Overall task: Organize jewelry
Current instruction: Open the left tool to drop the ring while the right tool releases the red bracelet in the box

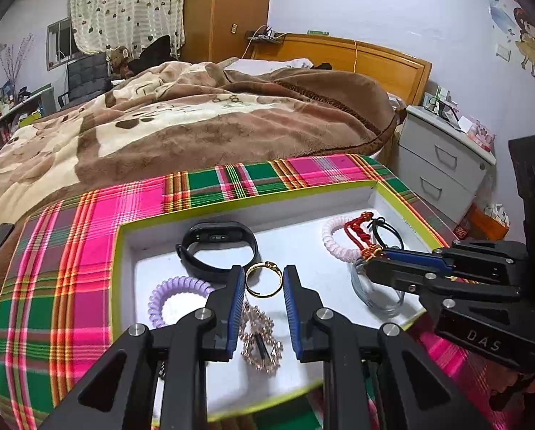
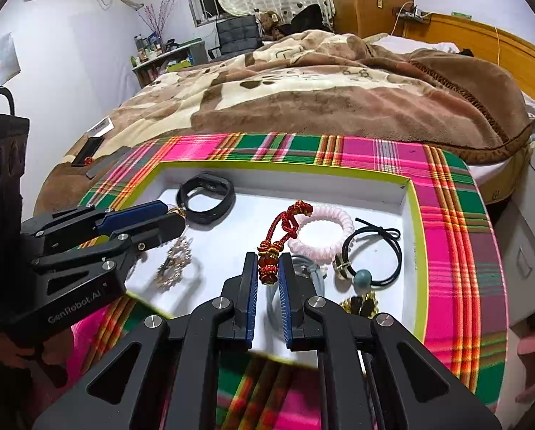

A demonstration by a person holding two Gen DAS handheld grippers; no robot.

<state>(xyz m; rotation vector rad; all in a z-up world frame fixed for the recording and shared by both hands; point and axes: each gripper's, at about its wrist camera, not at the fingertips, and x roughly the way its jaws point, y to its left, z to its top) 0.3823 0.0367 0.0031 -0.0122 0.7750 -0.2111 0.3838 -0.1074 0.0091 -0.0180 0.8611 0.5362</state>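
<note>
My left gripper (image 1: 264,283) pinches the thin, stiff gold ring (image 1: 264,279) by its rim; my right gripper (image 2: 268,268) clamps the soft red knotted cord (image 2: 269,263) at its beads.

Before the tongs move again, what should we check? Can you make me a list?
1. Left tongs holding the gold ring: ok, the ring sits between both pads.
2. Right tongs holding the red knotted charm: ok, beaded end is pinched.
3. Red charm free of the pink coil tie: cannot tell, they overlap.
4. Both tongs apart from each other: ok.
5. White tray sitting flat on the plaid cloth: ok.
</note>
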